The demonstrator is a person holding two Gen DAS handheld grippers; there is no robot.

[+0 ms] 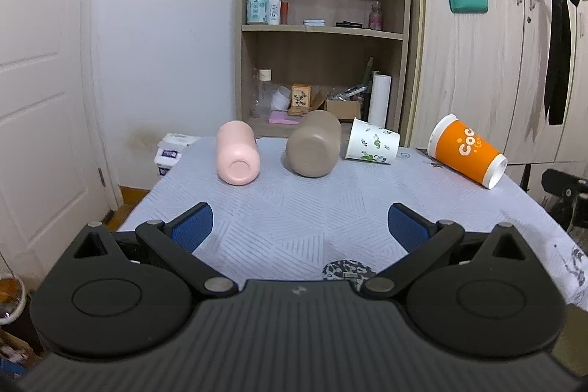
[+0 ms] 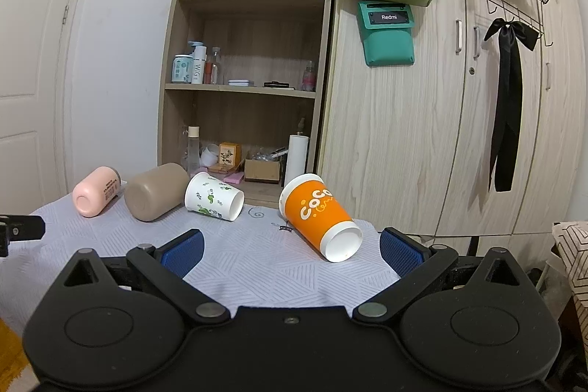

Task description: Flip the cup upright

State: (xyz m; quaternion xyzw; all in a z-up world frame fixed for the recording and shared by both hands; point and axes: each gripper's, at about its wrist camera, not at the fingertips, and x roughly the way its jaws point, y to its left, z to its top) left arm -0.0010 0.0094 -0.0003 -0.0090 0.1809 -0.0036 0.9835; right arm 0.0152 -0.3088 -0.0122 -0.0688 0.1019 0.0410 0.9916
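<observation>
Black gripper housings fill the foreground of both views. Left gripper (image 1: 300, 226): blue-padded fingers spread wide, holding nothing, poised above the near part of a table covered by a pale patterned cloth (image 1: 294, 208). Right gripper (image 2: 291, 250): fingers likewise spread and empty, with the white base of the orange cup (image 2: 319, 216) lying just ahead, between the two pads but touching neither. Four cups lie on their sides in a row along the far part of the cloth, from left to right: pink cup (image 1: 237, 152), base toward the camera; taupe cup (image 1: 313, 143), base toward the camera; white floral paper cup (image 1: 372, 142), just beside the taupe one; orange cup, set apart at the right end. Background: open wooden shelf unit (image 1: 323, 28) holding bottles and boxes; wardrobe (image 2: 441, 135) with a hanging black ribbon (image 2: 509, 105).
</observation>
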